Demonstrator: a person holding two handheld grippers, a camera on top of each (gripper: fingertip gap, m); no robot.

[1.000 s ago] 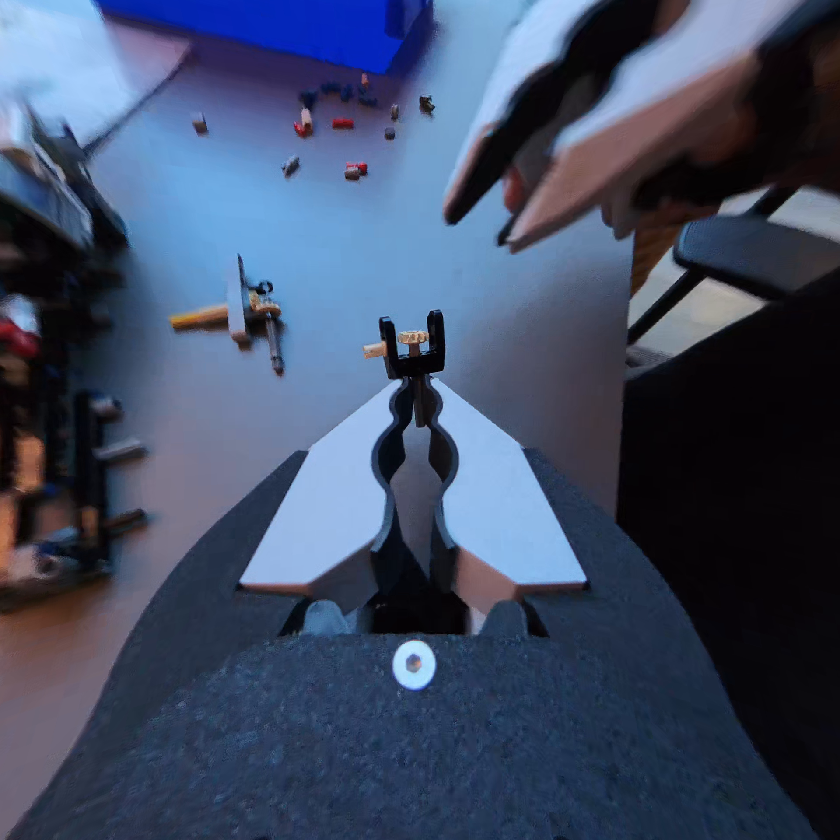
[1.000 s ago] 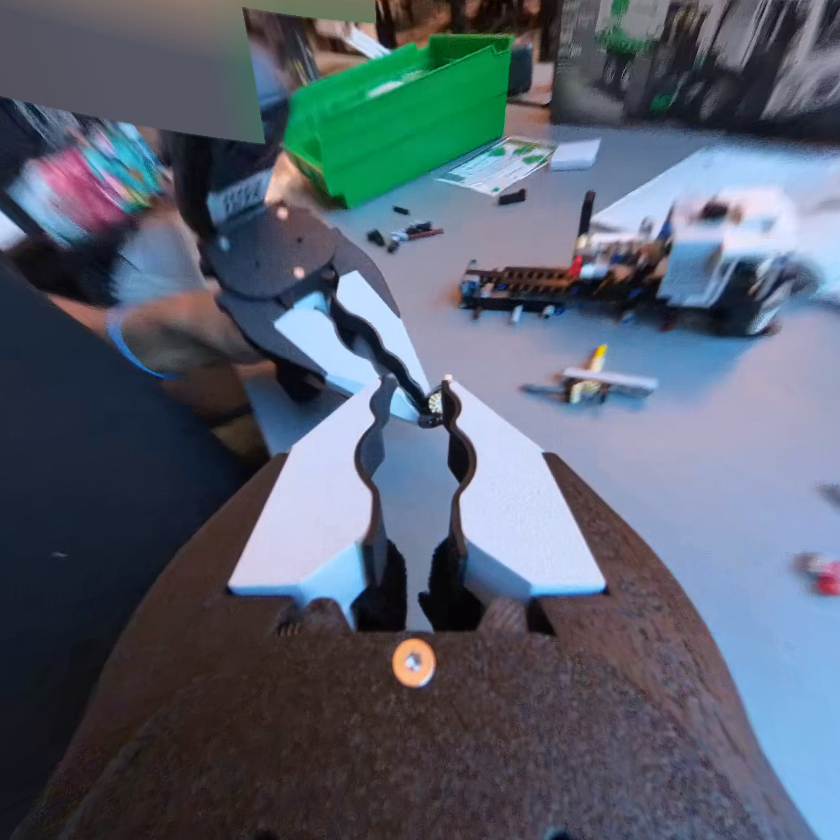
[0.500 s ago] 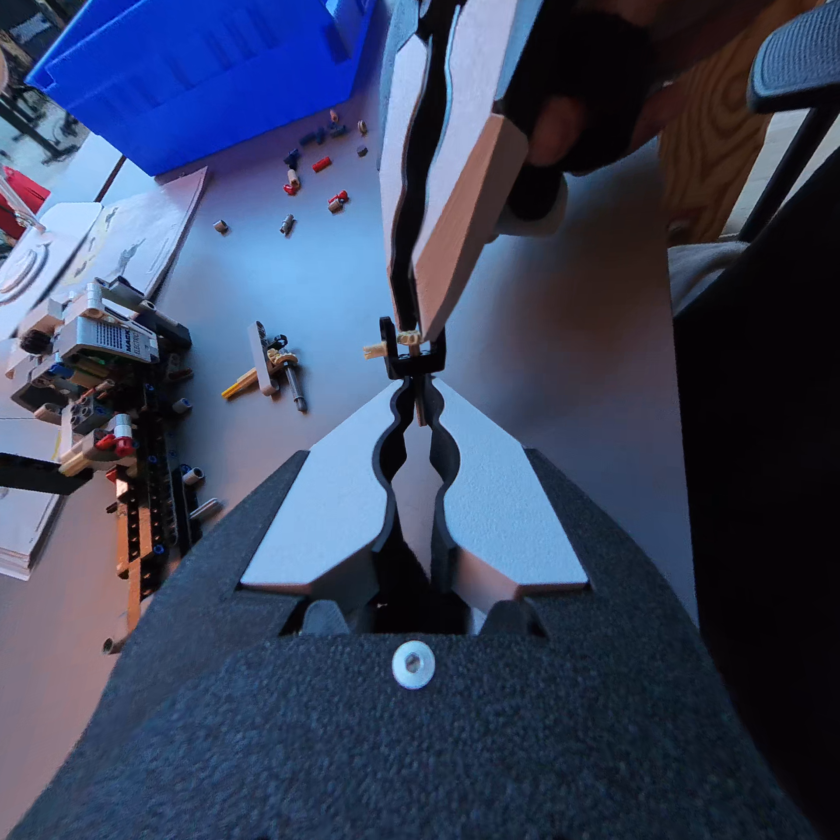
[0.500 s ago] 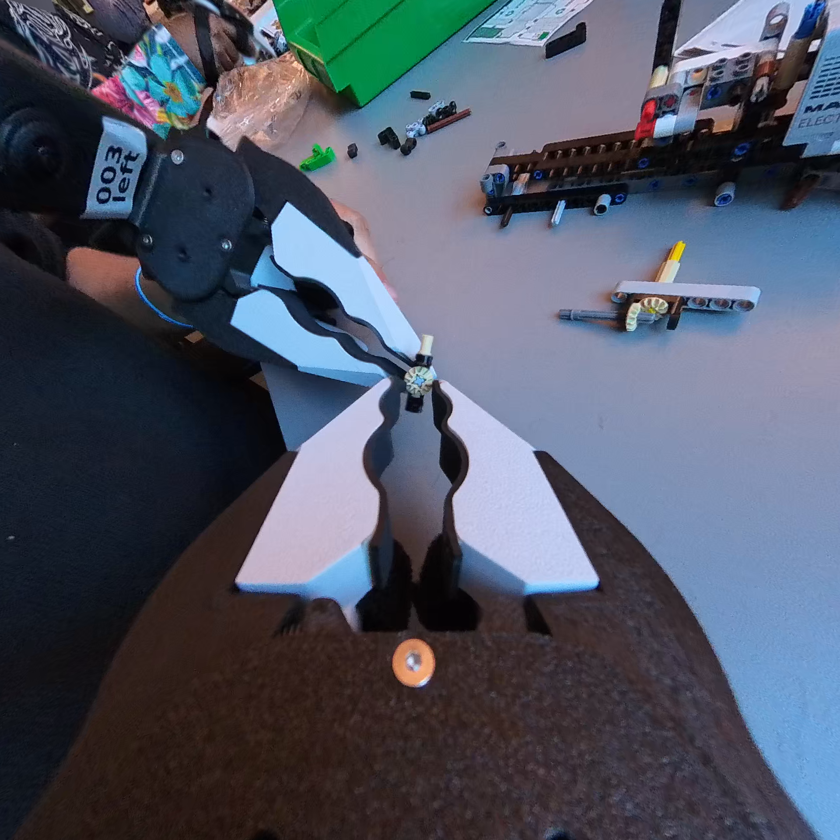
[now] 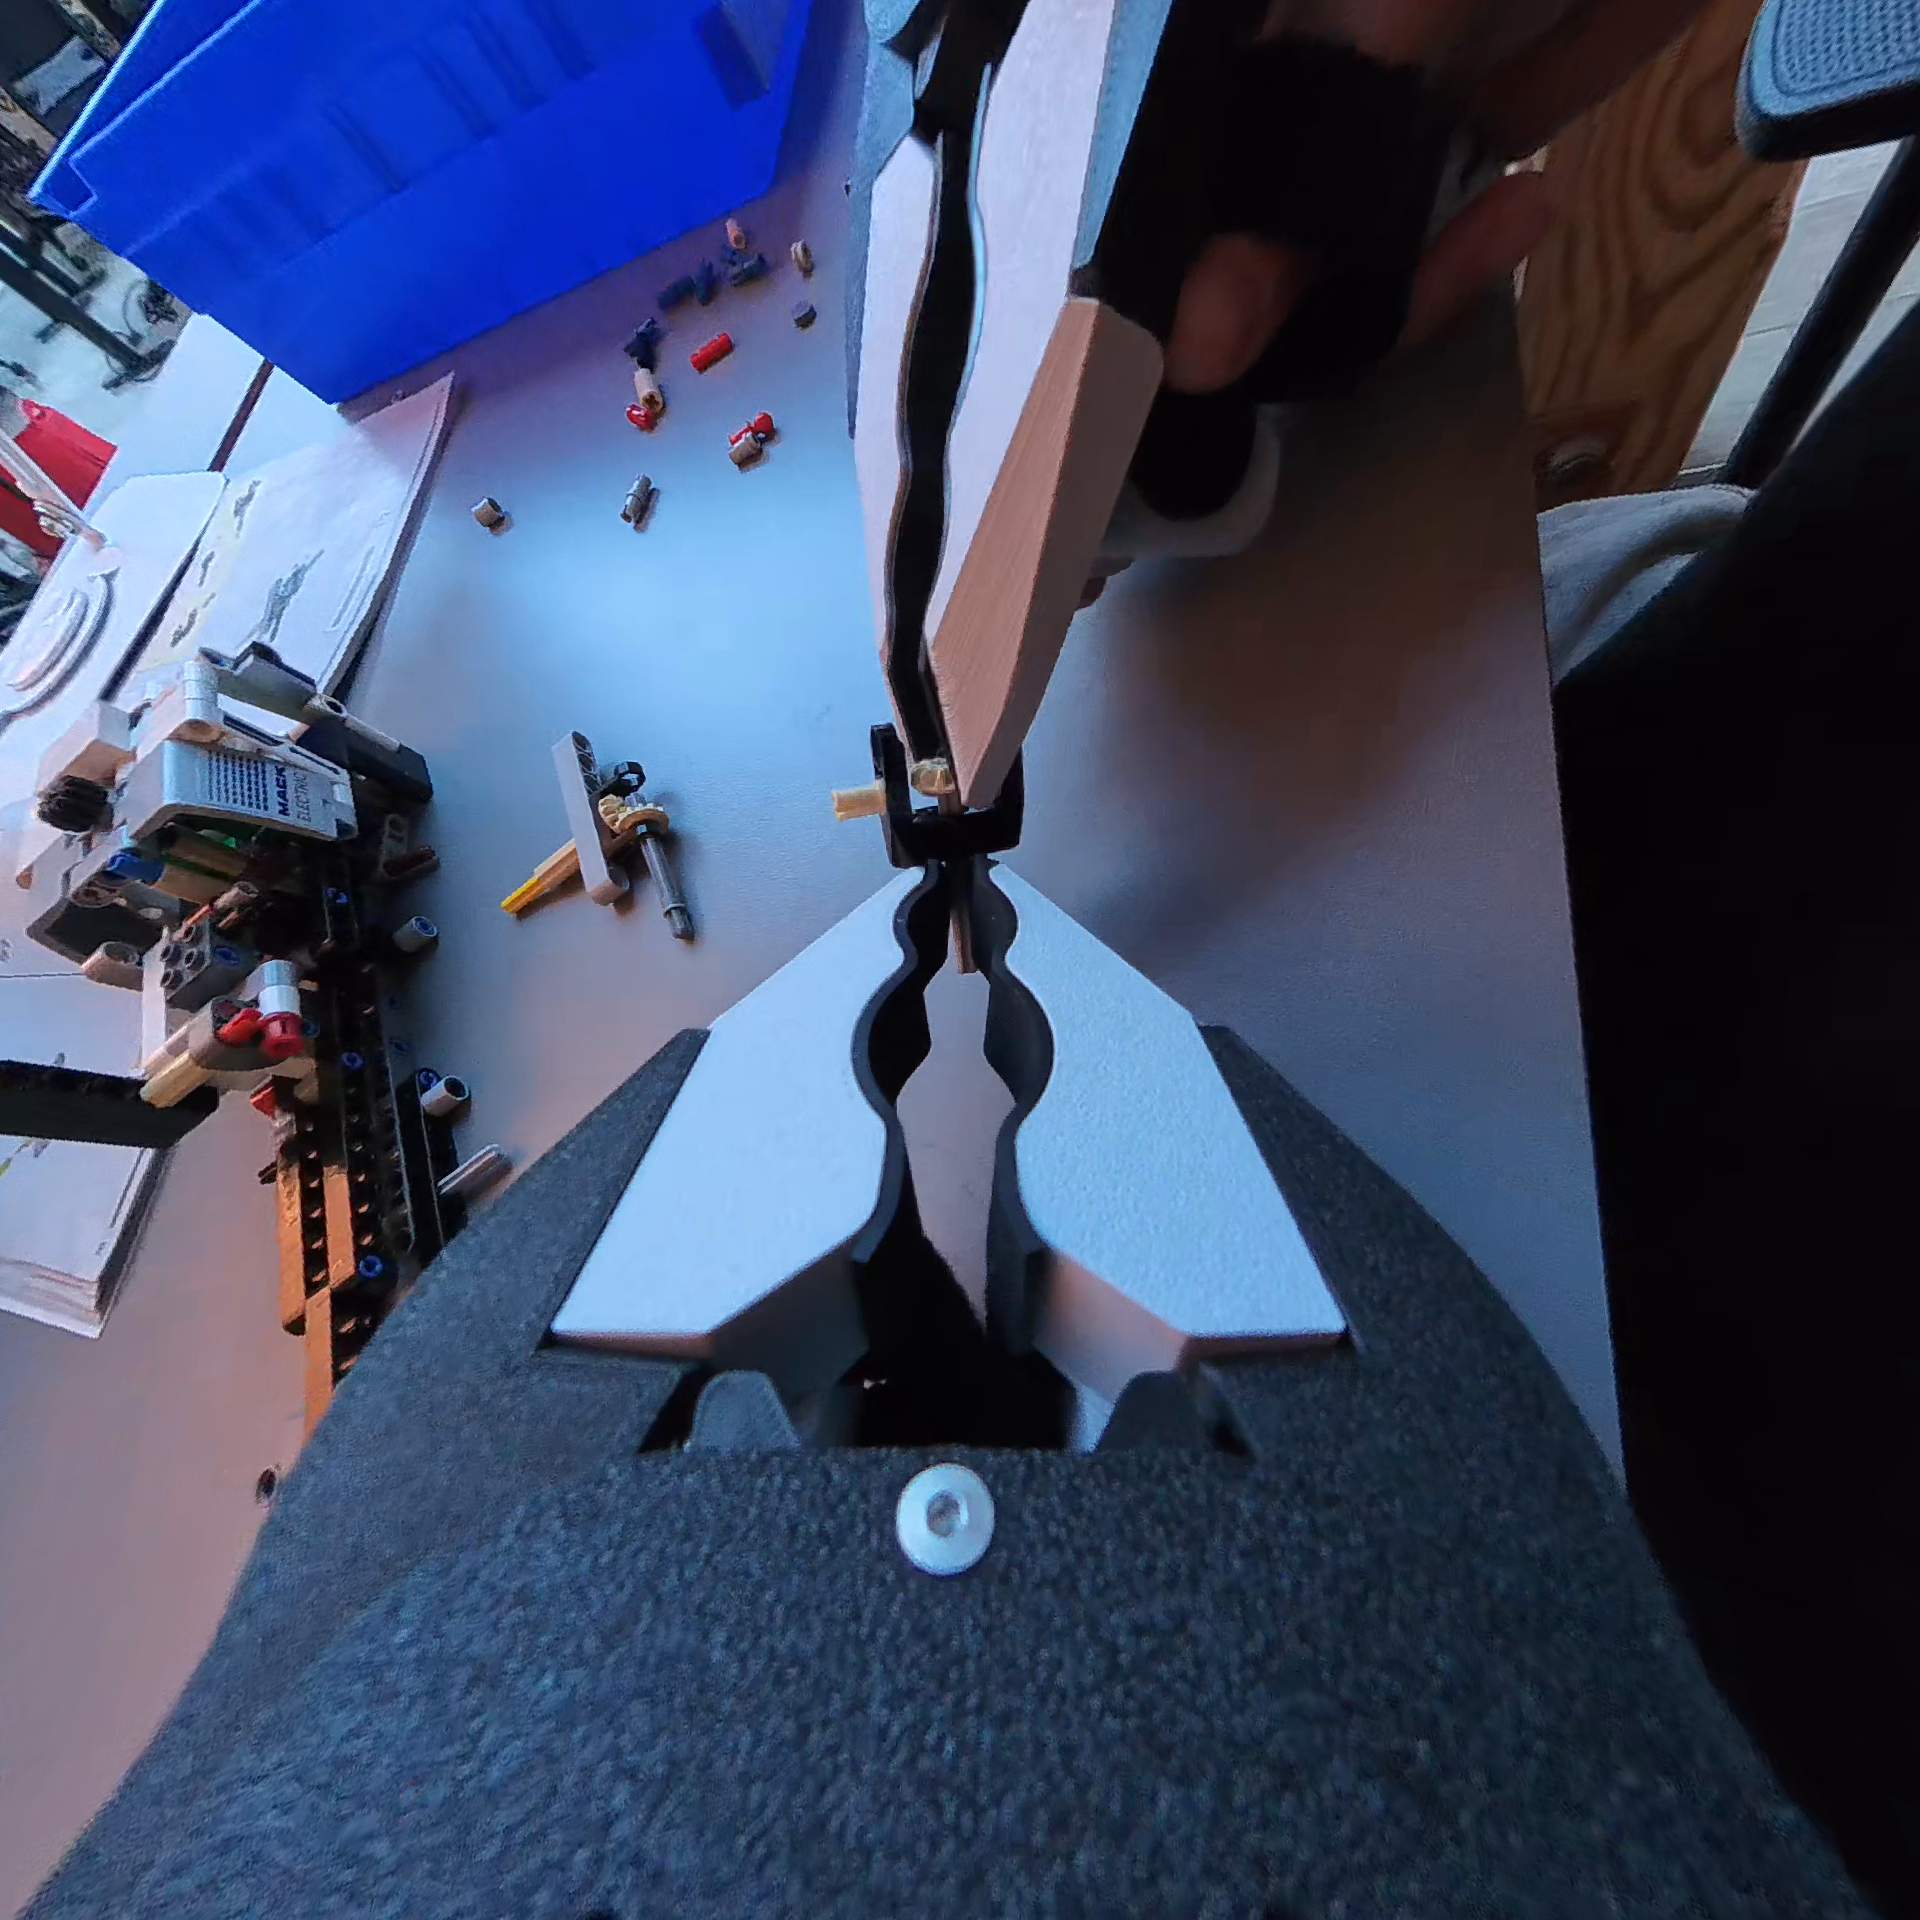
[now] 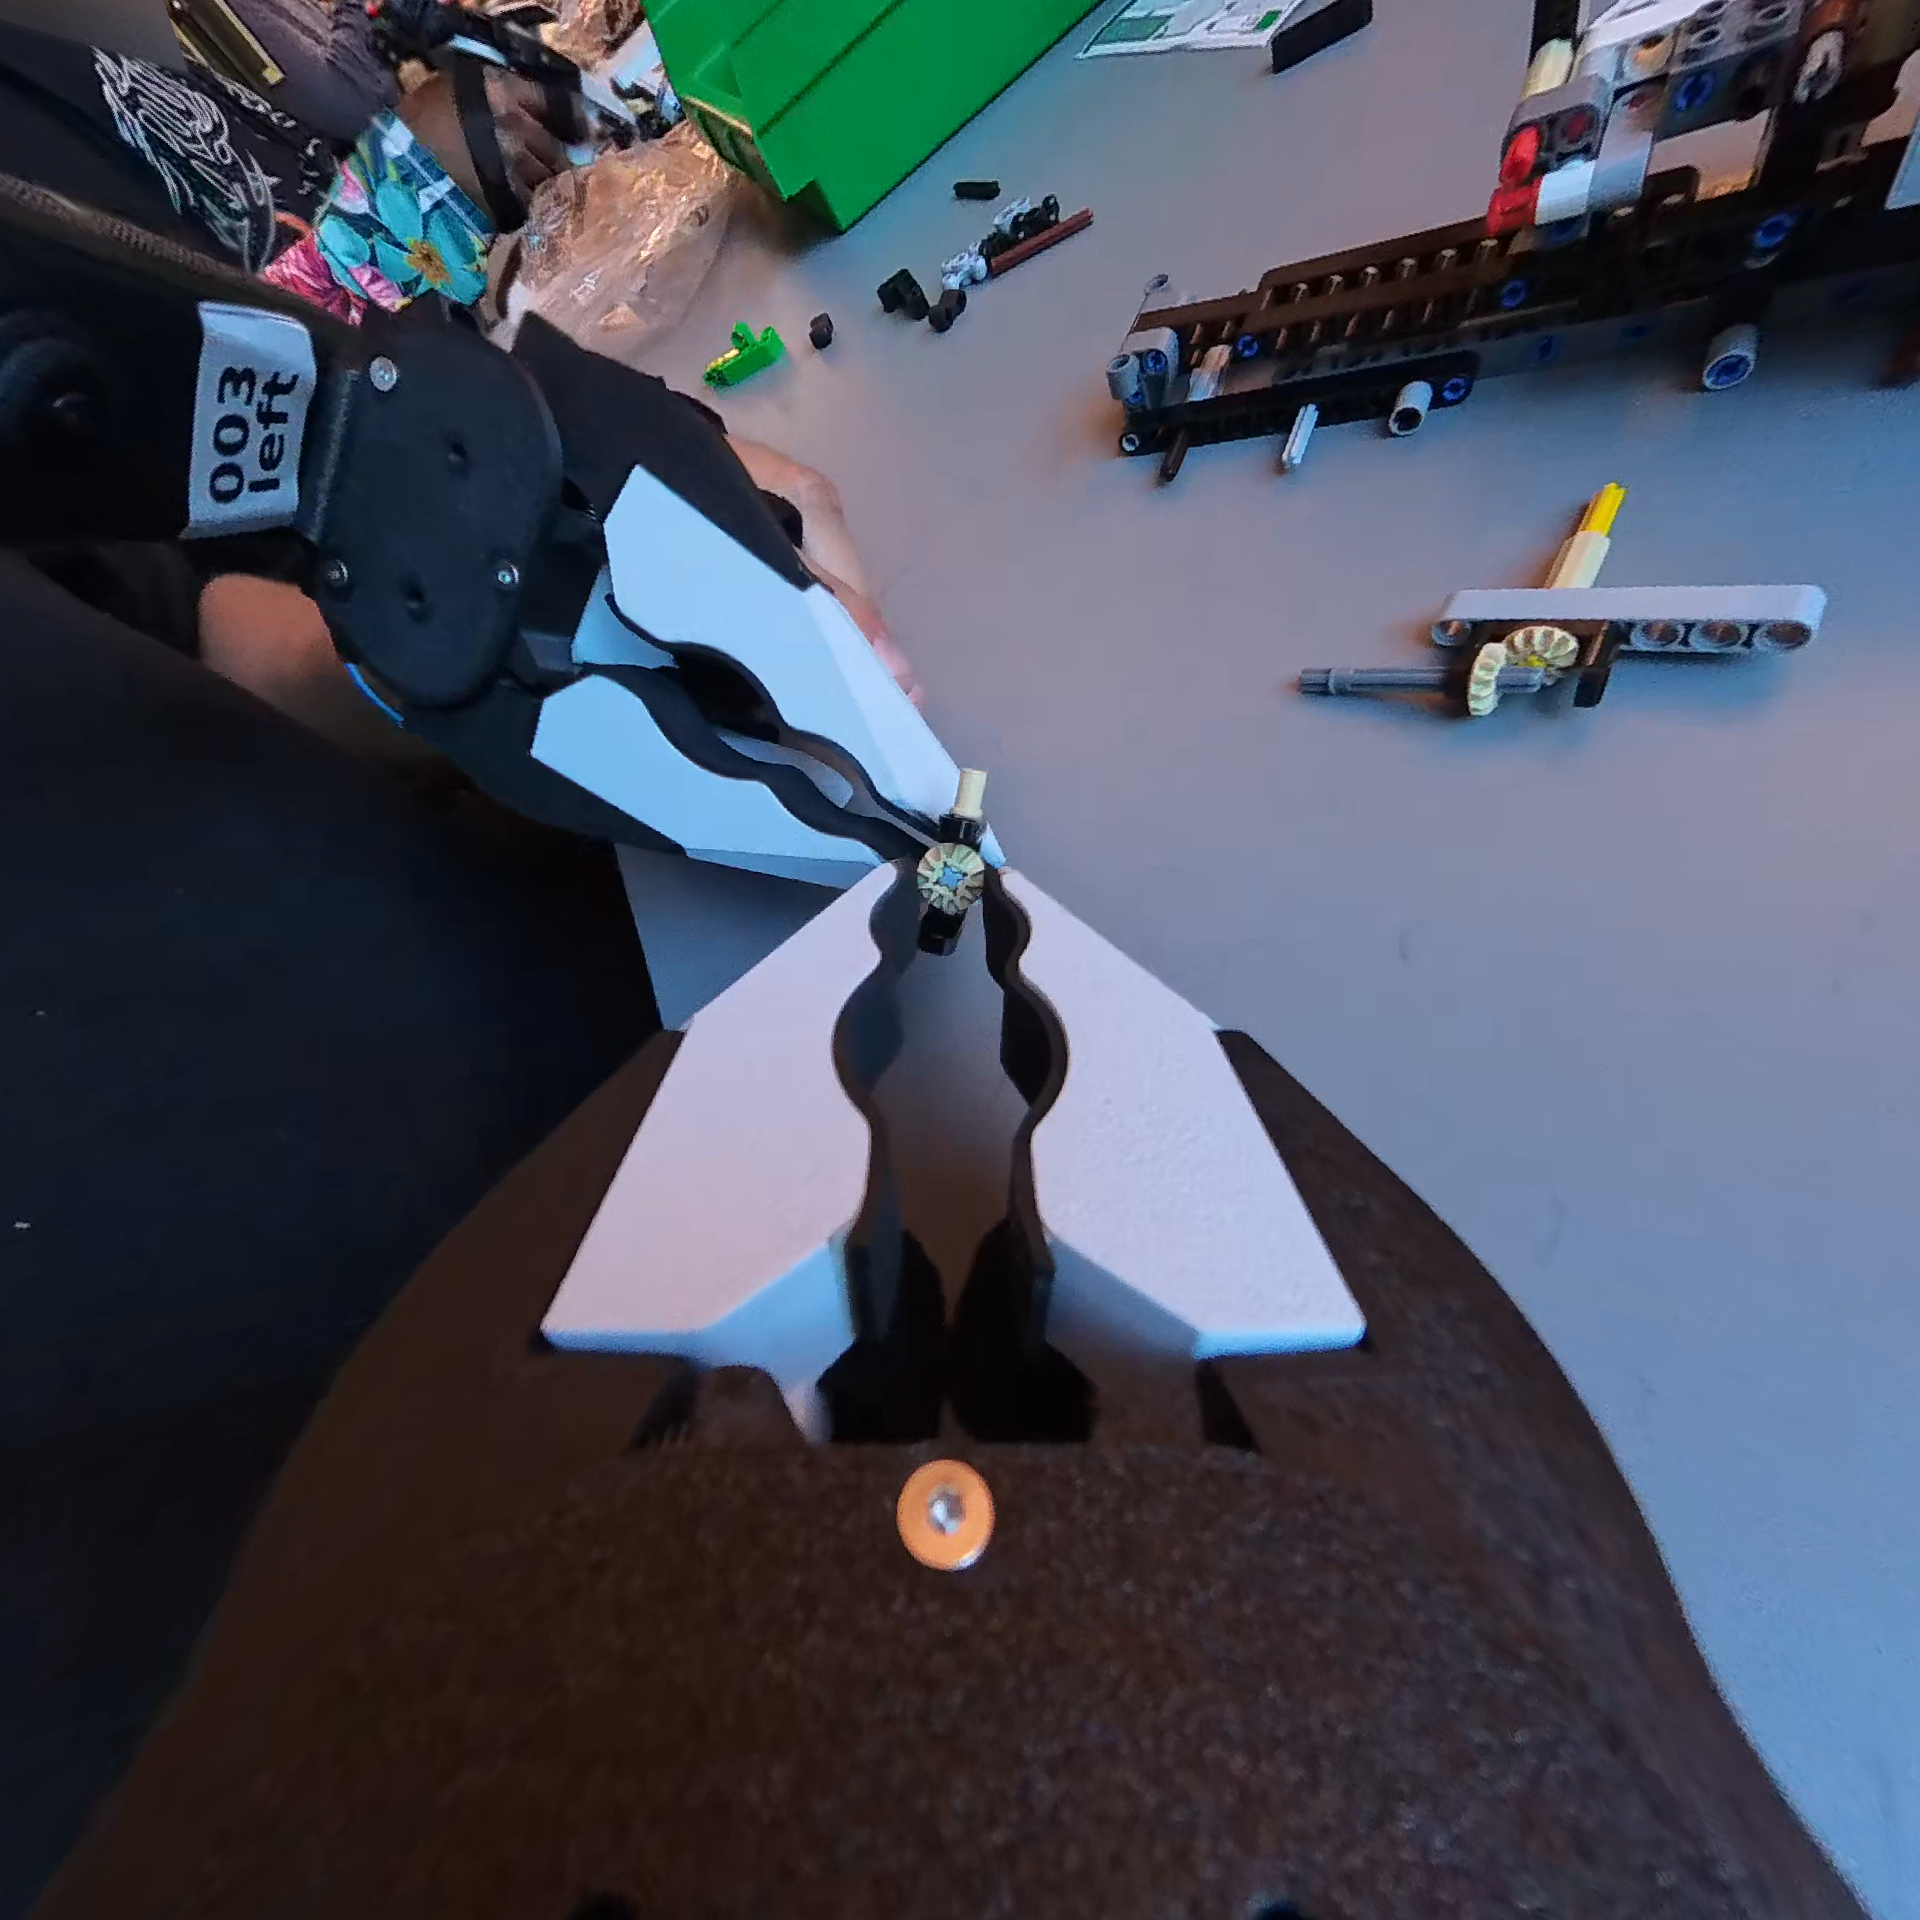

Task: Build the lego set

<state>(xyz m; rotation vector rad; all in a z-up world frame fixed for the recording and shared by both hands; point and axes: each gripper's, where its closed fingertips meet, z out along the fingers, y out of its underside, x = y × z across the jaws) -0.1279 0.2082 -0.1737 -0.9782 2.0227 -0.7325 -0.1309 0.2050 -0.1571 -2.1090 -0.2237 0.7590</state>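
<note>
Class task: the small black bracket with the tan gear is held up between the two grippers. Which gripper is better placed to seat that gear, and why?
Right. The left gripper is shut on the black bracket, merely steadying it, while the right gripper has its tips at the tan gear.

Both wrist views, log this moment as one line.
left hand-held gripper: shut on black bracket | right hand-held gripper: at tan gear, grip unclear

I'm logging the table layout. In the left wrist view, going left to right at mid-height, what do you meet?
Partly built lego truck model → small grey beam assembly with tan gear and yellow axle → black U-shaped lego bracket with tan gear, gripped by the left claw → dark chair.
</note>
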